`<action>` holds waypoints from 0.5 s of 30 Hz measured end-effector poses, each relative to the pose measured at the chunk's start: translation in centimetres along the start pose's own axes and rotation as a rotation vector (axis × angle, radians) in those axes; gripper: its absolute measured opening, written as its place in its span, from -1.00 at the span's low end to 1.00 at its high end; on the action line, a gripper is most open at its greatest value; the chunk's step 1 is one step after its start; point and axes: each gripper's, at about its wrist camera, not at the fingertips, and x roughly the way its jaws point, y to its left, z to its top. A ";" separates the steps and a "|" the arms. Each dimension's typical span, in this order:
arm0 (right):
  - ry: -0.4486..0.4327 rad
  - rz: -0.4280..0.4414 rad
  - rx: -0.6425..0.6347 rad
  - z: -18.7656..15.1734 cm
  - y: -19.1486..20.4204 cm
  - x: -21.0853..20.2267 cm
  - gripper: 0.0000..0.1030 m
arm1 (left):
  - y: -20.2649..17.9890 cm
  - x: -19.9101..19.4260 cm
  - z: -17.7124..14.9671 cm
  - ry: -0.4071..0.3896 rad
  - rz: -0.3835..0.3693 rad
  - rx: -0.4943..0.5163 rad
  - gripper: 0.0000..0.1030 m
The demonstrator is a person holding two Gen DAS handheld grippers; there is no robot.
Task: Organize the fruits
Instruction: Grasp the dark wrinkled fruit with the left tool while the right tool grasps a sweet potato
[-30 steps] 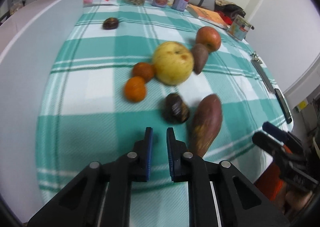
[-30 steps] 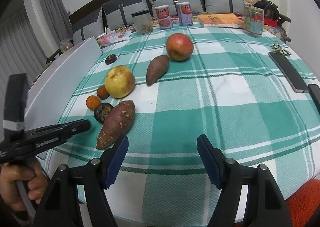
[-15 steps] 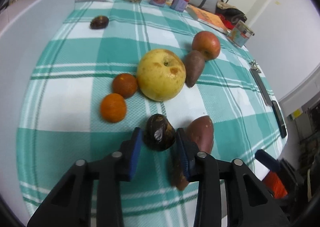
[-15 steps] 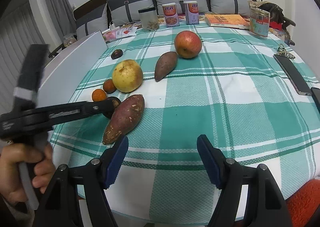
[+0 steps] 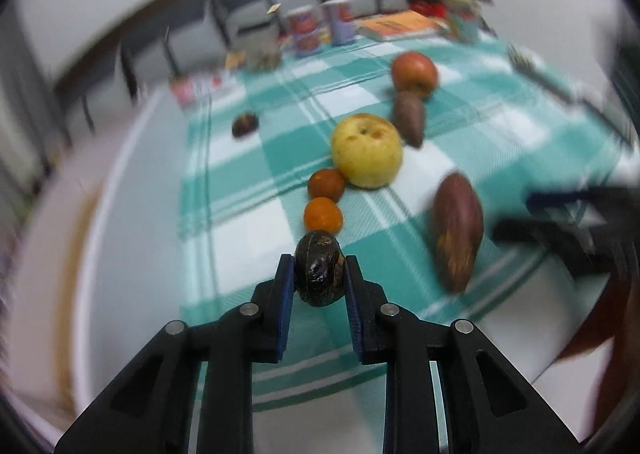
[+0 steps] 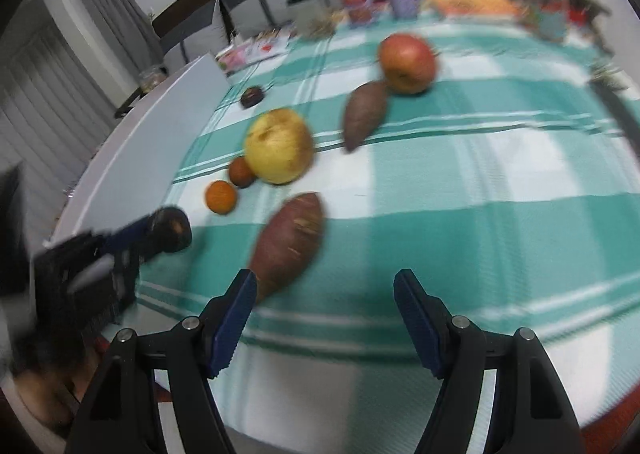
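My left gripper [image 5: 318, 274] is shut on a dark wrinkled round fruit [image 5: 319, 273] and holds it above the checked cloth; it also shows in the right wrist view [image 6: 170, 228]. On the cloth lie two small oranges [image 5: 323, 215], a yellow apple [image 5: 367, 150], a red apple [image 5: 414, 74], a large sweet potato [image 5: 456, 230], a small sweet potato [image 5: 409, 116] and another dark fruit [image 5: 245, 124]. My right gripper [image 6: 324, 294] is open and empty above the cloth's near edge, beside the large sweet potato [image 6: 290, 240].
A white board [image 6: 132, 158] runs along the cloth's left side. Cans [image 5: 306, 34], a jar [image 5: 262, 48], a book [image 5: 404, 24] and a tin [image 5: 466, 28] stand at the far edge. Grey sofa cushions are behind the table.
My left gripper closed on the dark fruit and lifted it back and to the left, away from the large sweet potato. My right gripper moved closer to the table.
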 end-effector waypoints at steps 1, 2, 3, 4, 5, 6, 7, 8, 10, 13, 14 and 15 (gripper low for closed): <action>0.020 0.005 0.016 0.6 0.2 0.9 0.38 | -1.2 -0.1 -0.5 -0.013 0.033 0.076 -0.53; 0.040 -0.002 0.025 1.3 0.4 1.8 0.38 | -2.0 -0.1 -0.8 -0.017 0.045 0.120 -0.53; 0.071 -0.011 0.027 1.8 0.6 2.7 0.38 | -2.8 0.0 -1.2 -0.018 0.045 0.153 -0.52; 0.105 -0.012 0.028 2.1 0.9 3.6 0.38 | -3.5 0.2 -1.6 -0.011 0.036 0.173 -0.49; 0.136 -0.019 0.018 2.3 1.2 4.3 0.36 | -4.0 0.6 -1.9 0.008 0.021 0.179 -0.43; 0.141 -0.046 -0.016 2.5 1.8 4.5 0.26 | -4.2 0.9 -2.2 0.022 0.013 0.176 -0.19; 0.155 -0.049 -0.043 2.6 2.2 4.7 0.19 | -4.2 1.1 -2.3 0.037 -0.011 0.161 -0.01; 0.168 -0.030 -0.057 2.8 2.4 4.9 0.04 | -4.1 1.1 -2.2 0.045 -0.033 0.142 0.32; 0.191 -0.019 -0.073 3.0 2.8 5.1 -0.07 | -2.6 1.0 -1.9 0.052 -0.108 0.047 0.50; 0.211 -0.032 -0.136 3.2 2.9 5.0 -0.08 | 1.0 1.3 -1.4 0.080 -0.241 -0.160 0.51; 0.215 -0.030 -0.134 3.3 2.4 4.8 -0.08 | 2.3 1.4 -1.3 0.087 -0.281 -0.232 0.52; 0.220 -0.029 -0.128 3.4 1.8 4.6 -0.08 | 3.7 1.5 -1.4 0.094 -0.323 -0.310 0.52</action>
